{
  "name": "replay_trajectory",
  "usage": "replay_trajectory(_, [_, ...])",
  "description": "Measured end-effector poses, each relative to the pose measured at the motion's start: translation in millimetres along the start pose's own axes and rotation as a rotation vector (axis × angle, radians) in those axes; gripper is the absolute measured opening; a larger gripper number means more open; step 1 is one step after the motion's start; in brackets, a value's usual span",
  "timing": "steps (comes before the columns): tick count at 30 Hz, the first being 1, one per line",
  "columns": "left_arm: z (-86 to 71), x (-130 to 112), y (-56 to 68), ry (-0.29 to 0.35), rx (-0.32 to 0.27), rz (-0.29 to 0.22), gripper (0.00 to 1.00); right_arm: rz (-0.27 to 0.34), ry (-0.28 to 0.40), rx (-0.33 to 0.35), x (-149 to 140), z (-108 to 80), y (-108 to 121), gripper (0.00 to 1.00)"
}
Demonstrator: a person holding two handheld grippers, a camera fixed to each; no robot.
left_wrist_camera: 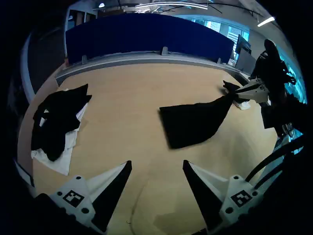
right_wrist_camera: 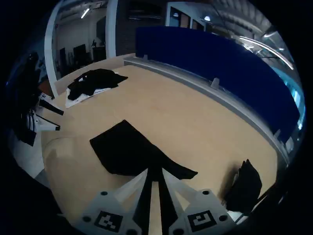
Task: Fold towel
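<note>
Left claw open, right claw gripping the towel's corner.
From the left: a heap of black and white cloths [left_wrist_camera: 58, 117] near the desk [left_wrist_camera: 125, 98] edge; my left claw [left_wrist_camera: 156, 163] hanging open above the wood; the black towel [left_wrist_camera: 191, 121] spread mid-desk, one corner clamped in my right claw [right_wrist_camera: 156, 169]; another dark cloth [right_wrist_camera: 244, 186] beside it.

A pale wooden counter [left_wrist_camera: 129, 102] spreads wide; a dark blue partition [left_wrist_camera: 144, 35] stands along its far edge; a heap of black and white cloths [left_wrist_camera: 54, 117] lies near one end; strip lights [left_wrist_camera: 266, 20] glow overhead.
</note>
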State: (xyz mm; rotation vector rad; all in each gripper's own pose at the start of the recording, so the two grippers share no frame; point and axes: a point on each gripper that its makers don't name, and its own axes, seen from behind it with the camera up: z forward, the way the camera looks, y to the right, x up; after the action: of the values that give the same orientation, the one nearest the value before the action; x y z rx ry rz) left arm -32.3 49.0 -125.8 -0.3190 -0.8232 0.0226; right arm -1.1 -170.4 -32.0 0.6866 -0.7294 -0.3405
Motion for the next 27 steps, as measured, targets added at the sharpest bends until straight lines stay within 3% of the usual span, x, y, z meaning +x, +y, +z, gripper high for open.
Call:
replay_trajectory(6, [-0.7,3,-0.8,0.012,-0.001,-0.008,0.97,-0.036,0.007,0.029,18,9.7,-12,0.11])
replay_trajectory(12, [-2.4,4,-1.4,0.025,-0.001,-0.018,0.97,-0.094,0.015,0.083,40,28.0,-43,0.10])
replay_trajectory(21, [-3.9,4,-3.4,0.045,0.008,-0.052,0.97,-0.144,0.002,0.201,54,75.6,-113,0.10])
replay_trajectory(27, [-4.8,-3,-6.3,0.052,0.019,-0.089,0.97,-0.127,-0.055,0.284,31,118.0,-166,0.10])
